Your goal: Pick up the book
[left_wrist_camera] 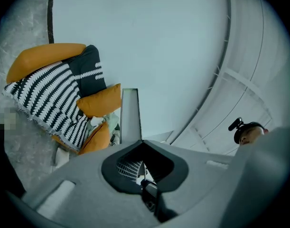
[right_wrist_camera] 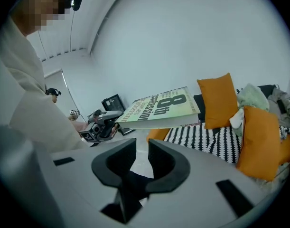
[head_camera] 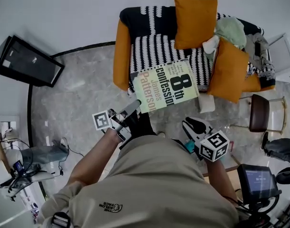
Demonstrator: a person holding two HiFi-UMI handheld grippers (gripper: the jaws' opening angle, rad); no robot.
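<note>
We see our left gripper (head_camera: 134, 108) pinching the lower corner of the pale green paperback book (head_camera: 166, 85), which hangs lifted in front of the black-and-white striped sofa (head_camera: 152, 49). Our right gripper (right_wrist_camera: 141, 151) (jaws a narrow slit apart) holds nothing.

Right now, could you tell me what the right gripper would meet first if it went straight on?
Probably the book, held by the left gripper, straight beyond the right gripper's open fingers. Depth is unclear; it might pass beneath and reach the sofa instead.

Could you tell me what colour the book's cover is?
The book is pale green with dark lettering; clearest in head view.
</note>
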